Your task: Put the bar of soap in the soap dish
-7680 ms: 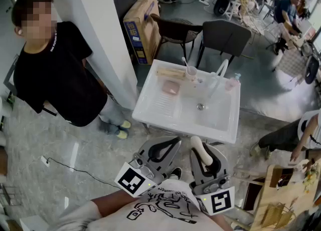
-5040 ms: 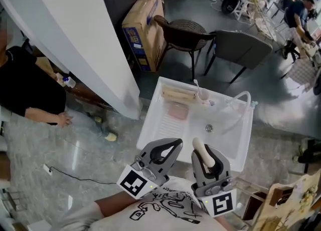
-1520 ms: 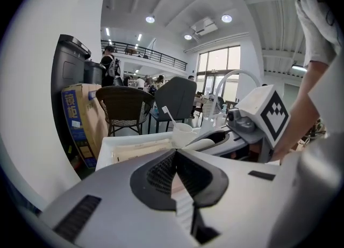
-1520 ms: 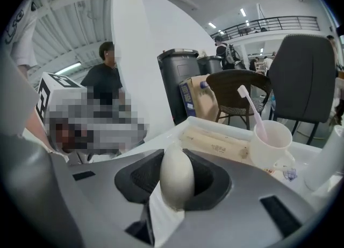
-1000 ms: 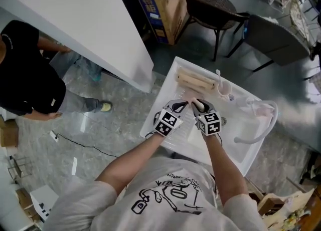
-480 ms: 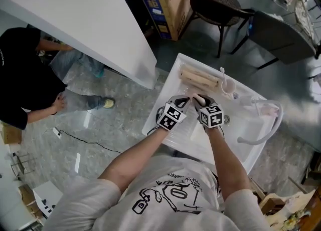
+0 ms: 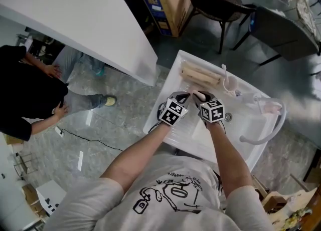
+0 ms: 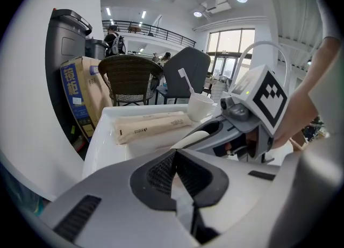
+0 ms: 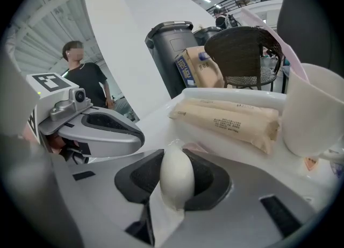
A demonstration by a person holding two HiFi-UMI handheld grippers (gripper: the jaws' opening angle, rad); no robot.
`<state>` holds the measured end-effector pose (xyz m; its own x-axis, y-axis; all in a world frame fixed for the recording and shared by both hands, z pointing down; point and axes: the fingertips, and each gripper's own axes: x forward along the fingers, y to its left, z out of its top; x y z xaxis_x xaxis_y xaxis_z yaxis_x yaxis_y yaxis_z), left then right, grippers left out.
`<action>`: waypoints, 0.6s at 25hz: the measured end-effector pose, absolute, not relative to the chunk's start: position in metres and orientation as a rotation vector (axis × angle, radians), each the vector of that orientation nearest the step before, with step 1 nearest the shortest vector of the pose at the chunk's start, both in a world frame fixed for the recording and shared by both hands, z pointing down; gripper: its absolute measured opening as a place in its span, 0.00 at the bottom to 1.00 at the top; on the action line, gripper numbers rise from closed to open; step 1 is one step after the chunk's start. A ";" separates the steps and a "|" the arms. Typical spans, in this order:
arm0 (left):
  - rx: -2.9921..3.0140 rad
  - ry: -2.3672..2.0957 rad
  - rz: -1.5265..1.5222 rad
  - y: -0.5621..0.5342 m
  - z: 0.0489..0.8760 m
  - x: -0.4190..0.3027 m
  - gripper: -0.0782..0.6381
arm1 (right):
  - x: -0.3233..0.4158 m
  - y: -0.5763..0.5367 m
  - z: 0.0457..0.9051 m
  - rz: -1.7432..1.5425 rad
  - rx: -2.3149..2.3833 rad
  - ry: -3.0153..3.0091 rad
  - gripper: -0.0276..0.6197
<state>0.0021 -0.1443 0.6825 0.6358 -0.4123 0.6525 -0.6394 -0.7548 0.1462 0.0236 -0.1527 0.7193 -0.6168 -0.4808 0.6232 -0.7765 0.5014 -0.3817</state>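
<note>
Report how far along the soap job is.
Done: the soap is picked up, clamped in the right claw. In hand: both claws hover over the white sink, the left claw shut and empty. Left: the soap is not yet in the pink soap dish just ahead; it must be lowered in and released.

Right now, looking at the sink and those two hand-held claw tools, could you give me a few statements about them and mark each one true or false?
1. The right gripper is clamped on a white bar of soap. True.
2. The left gripper holds something too. False: its jaws are together with nothing between them.
3. A beige wrapped roll lies at the far end of the white sink. True.
4. The white cup is empty. False: a toothbrush stands in it.
</note>
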 end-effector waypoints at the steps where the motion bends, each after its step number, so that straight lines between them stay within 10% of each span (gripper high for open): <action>1: 2.495 -0.835 0.863 -0.145 0.685 0.002 0.11 | 0.023 -0.153 0.721 0.916 1.035 -2.307 0.22; 15: 2.449 -0.803 0.922 -0.141 0.704 0.000 0.11 | 0.022 -0.153 0.734 0.976 1.023 -2.296 0.22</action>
<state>-0.0004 -0.1408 0.7044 0.6170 -0.3714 0.6938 -0.6364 -0.7541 0.1623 0.0216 -0.1529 0.7337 -0.6286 -0.4590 0.6279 -0.7706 0.4769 -0.4228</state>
